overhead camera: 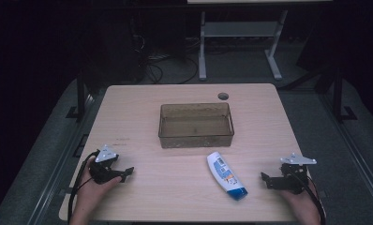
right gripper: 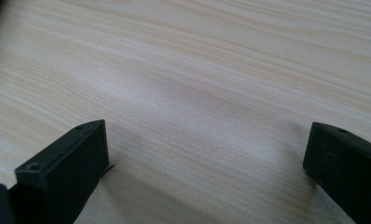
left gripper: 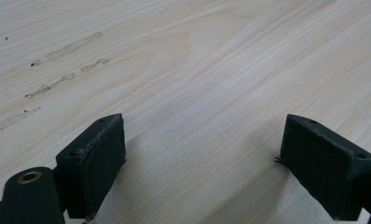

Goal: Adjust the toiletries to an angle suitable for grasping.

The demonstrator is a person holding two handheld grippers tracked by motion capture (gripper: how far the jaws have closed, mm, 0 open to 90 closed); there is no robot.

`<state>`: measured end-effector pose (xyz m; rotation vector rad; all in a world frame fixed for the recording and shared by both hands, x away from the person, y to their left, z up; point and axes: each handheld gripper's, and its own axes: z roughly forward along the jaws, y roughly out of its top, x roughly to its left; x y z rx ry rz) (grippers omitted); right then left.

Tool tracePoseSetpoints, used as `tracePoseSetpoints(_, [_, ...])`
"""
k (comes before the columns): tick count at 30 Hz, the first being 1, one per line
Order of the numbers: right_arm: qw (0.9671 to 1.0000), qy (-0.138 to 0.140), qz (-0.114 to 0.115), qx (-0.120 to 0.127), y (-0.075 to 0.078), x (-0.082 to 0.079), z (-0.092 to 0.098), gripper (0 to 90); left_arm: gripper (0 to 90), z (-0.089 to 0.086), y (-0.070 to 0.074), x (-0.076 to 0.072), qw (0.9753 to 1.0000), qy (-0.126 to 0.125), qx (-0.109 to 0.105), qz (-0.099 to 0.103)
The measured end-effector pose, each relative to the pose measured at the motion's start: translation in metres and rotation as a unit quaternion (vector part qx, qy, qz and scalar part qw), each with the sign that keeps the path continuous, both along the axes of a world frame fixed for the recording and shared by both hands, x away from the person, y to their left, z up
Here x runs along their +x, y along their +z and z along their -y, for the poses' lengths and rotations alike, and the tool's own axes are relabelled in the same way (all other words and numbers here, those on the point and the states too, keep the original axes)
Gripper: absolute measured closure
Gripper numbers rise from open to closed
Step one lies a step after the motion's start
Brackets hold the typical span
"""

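The bottle (overhead camera: 226,175) looks like light, smooth plastic, a little slippery and rounded, so I would grip it across the middle of its body. It lies flat on the table (overhead camera: 189,197) in front of the bin (overhead camera: 196,125), just left of the right gripper (overhead camera: 265,178). Both this one and the left gripper (overhead camera: 127,172) rest on the table with jaws spread, holding nothing.

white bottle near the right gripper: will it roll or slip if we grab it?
The white bottle lies flat on its broad side on the table, so it probably won't roll far. Its glossy plastic looks smooth, so it may slip between the pads. It tapers toward the blue cap, so a mid-body grip seems safer. Fill level can't be told.
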<state>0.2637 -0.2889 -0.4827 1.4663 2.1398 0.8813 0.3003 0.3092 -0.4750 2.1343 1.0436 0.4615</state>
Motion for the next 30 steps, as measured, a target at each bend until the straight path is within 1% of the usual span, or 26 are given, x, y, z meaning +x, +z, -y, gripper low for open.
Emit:
tracePoseSetpoints(2, [1.0000,0.001,-0.006,-0.001,0.001,0.000,-0.001,0.9,12.6,0.001,0.000,0.000,1.0000,0.001,-0.001,0.000])
tracePoseSetpoints(4, [1.0000,-0.001,-0.007,0.000,0.003,-0.002,-0.001,6.9,12.6,0.002,0.000,-0.002,1.0000,0.002,0.000,0.000])
tracePoseSetpoints(7, [0.9998,0.003,-0.015,0.013,0.007,-0.004,-0.001,14.4,12.6,0.003,0.000,-0.003,1.0000,0.001,-0.001,-0.001])
tracePoseSetpoints(8, [0.9997,0.004,-0.017,0.015,0.008,-0.004,-0.002,14.7,12.6,0.003,0.000,-0.003,1.0000,0.001,-0.001,-0.001])
tracePoseSetpoints(9, [0.9996,0.005,-0.021,0.018,0.009,-0.004,-0.002,17.1,12.6,0.003,0.000,-0.003,1.0000,0.000,-0.001,-0.001])
tracePoseSetpoints(10, [0.9994,0.010,-0.022,0.024,0.010,-0.004,-0.003,21.7,12.6,0.003,0.000,-0.003,1.0000,0.000,-0.001,-0.001])
tracePoseSetpoints(12, [0.9993,0.018,-0.018,0.029,0.014,-0.005,-0.005,26.8,12.6,0.003,0.000,-0.003,1.0000,0.000,-0.001,-0.001])
tracePoseSetpoints(15, [0.9985,0.025,-0.012,0.047,0.020,-0.007,-0.006,36.4,12.7,0.003,0.000,-0.003,1.0000,0.000,-0.001,-0.001])
tracePoseSetpoints(17, [0.9982,0.028,-0.009,0.053,0.023,-0.009,-0.006,42.0,12.7,0.002,0.000,-0.003,1.0000,0.000,-0.001,0.000])
tracePoseSetpoints(21, [0.9969,0.046,-0.001,0.063,0.029,-0.012,-0.009,54.2,12.8,0.002,0.000,-0.004,1.0000,-0.001,-0.001,-0.001])
tracePoseSetpoints(23, [0.9959,0.055,0.003,0.071,0.032,-0.014,-0.010,61.7,12.9,0.002,0.000,-0.006,1.0000,-0.002,-0.001,-0.001])
tracePoseSetpoints(24, [0.9953,0.060,0.002,0.076,0.034,-0.015,-0.012,65.9,13.0,0.001,0.000,-0.006,1.0000,-0.003,-0.002,0.000])
tracePoseSetpoints(28, [0.9932,0.076,0.008,0.087,0.037,-0.017,-0.016,82.8,13.0,0.001,0.000,-0.006,1.0000,-0.003,-0.001,0.000])
tracePoseSetpoints(30, [0.9921,0.086,0.007,0.092,0.039,-0.018,-0.018,88.7,13.1,0.001,0.000,-0.006,1.0000,-0.003,-0.002,0.000])
